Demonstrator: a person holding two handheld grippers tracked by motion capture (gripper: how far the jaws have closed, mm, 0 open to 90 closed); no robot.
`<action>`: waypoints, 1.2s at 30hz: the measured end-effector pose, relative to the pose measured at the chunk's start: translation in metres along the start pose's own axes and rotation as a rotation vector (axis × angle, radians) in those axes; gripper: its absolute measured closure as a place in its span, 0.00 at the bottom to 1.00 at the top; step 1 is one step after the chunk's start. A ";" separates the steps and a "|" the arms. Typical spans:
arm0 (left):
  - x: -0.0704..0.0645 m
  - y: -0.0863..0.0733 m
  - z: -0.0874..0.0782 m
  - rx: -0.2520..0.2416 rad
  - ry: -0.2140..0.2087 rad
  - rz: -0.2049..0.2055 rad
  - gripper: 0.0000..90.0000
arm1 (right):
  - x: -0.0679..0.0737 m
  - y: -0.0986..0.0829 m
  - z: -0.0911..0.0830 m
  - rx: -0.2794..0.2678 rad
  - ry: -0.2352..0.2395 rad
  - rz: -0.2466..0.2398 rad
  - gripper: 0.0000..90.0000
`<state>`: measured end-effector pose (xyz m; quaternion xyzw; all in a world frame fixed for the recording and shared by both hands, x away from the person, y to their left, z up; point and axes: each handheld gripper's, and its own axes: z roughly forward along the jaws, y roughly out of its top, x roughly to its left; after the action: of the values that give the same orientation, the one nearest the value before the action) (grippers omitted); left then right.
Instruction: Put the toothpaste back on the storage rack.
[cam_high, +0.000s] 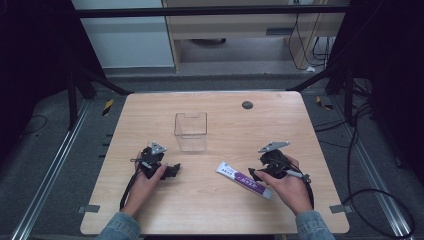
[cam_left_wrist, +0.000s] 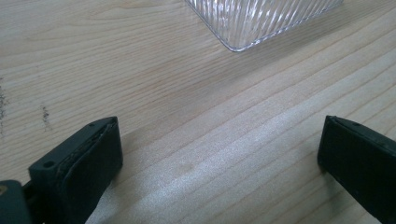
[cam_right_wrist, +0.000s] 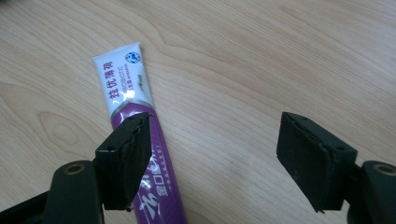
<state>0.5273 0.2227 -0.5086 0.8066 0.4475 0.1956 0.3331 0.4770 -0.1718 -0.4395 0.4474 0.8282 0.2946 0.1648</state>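
Two grippers sit low in the frame, both with jaws spread wide and holding nothing. At lower left, your left gripper (cam_high: 161, 169) rests on the table (cam_high: 150, 120), aimed toward the clear box (cam_high: 190, 131) at centre, probably waiting as the drop-off guide. Right of centre lies the toothpaste tube (cam_high: 244, 179), flat and slanted; your right gripper (cam_high: 257, 174) hovers at its lower end, one jaw overlapping it, likely lining up a grasp. Your right hand (cam_high: 290, 187) hides the tube's cap end, and the box's corner is cut off in the left gripper view.
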 end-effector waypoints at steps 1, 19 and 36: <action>0.000 0.000 0.000 0.000 -0.001 0.001 0.00 | 0.001 0.002 0.001 0.006 0.005 -0.003 0.30; 0.000 0.002 0.002 -0.001 -0.003 0.003 0.00 | 0.014 0.025 0.025 0.123 0.087 -0.083 0.36; 0.000 0.002 0.002 -0.001 -0.003 0.002 0.00 | 0.020 0.035 0.030 0.168 0.101 -0.136 0.36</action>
<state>0.5303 0.2212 -0.5086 0.8071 0.4460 0.1950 0.3342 0.5049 -0.1297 -0.4410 0.3868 0.8857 0.2345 0.1043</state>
